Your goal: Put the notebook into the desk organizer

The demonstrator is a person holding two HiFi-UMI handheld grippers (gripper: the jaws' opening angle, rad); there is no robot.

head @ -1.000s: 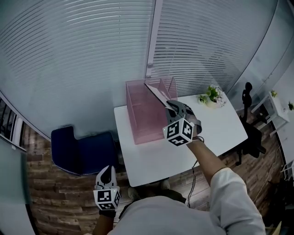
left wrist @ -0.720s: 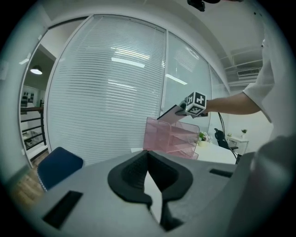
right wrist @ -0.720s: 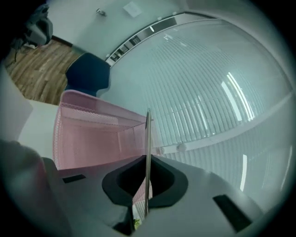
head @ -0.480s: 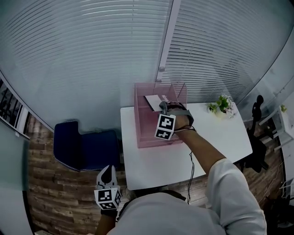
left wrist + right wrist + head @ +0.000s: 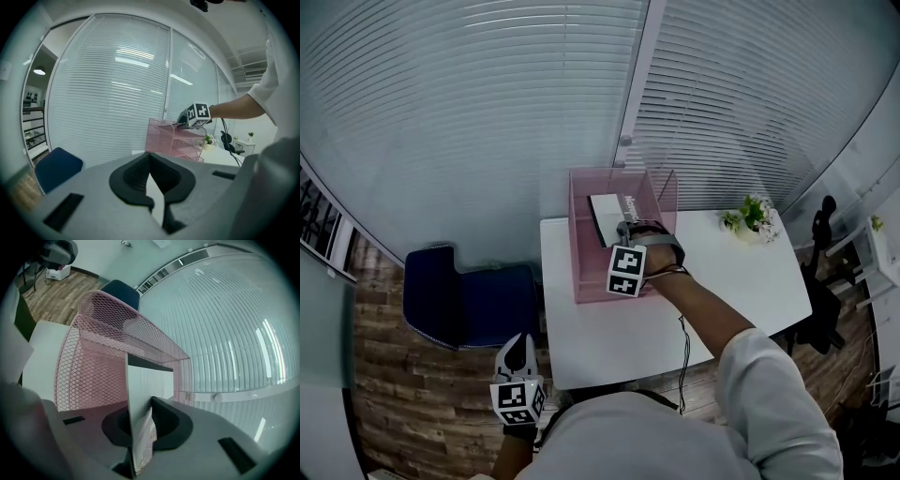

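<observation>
A pink mesh desk organizer [image 5: 581, 274] stands at the back left of the white table [image 5: 609, 339]. The white notebook [image 5: 604, 215] lies inside its top section, one end still between the jaws of my right gripper [image 5: 627, 226]. In the right gripper view the notebook [image 5: 140, 392] stands edge-on between the pads, reaching into the pink organizer [image 5: 93, 348]; the jaws of the right gripper [image 5: 138, 408] are opening but still touch it. My left gripper [image 5: 518, 349] hangs low beside the person's body, off the table. It [image 5: 150, 157] is shut and empty, facing the organizer [image 5: 172, 138].
A small potted plant [image 5: 748, 214] sits at the table's back right corner. A blue chair [image 5: 469, 305] stands left of the table, a black chair [image 5: 818, 274] to its right. White blinds cover the windows behind. The floor is wood planks.
My right gripper carried the notebook from tilted above the organizer down into its top section, moving left and back. The left gripper stayed where it was.
</observation>
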